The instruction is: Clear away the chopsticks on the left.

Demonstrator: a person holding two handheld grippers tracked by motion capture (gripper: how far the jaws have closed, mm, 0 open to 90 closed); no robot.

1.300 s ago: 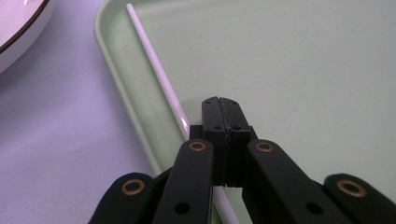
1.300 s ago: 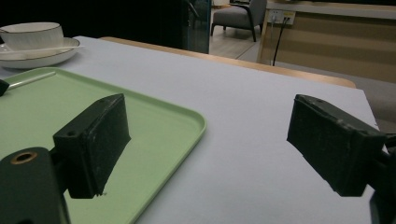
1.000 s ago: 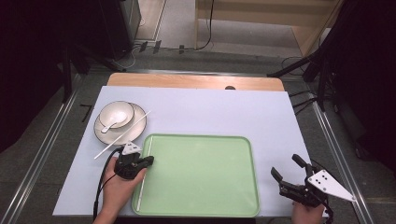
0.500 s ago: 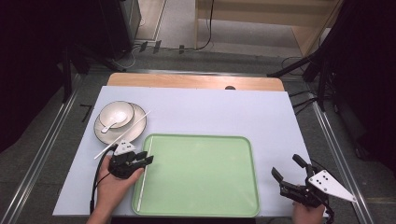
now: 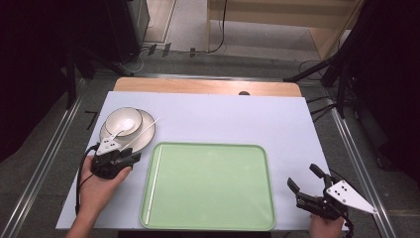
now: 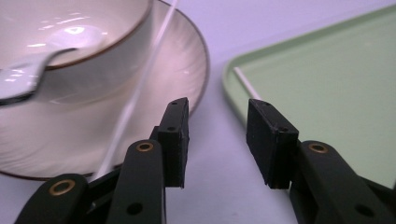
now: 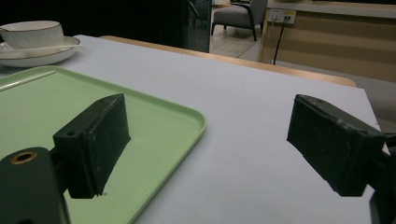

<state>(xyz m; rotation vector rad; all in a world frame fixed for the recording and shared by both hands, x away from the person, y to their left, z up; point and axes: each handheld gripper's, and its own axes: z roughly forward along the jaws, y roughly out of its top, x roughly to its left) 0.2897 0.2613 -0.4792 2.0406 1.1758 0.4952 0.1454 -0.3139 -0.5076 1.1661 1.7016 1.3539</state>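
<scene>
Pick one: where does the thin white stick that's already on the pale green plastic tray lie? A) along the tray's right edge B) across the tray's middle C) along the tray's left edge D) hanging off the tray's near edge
C: in the high view the thin white stick runs along the inside of the pale green plastic tray at its left rim, on the side of the cream cup and saucer.
</scene>
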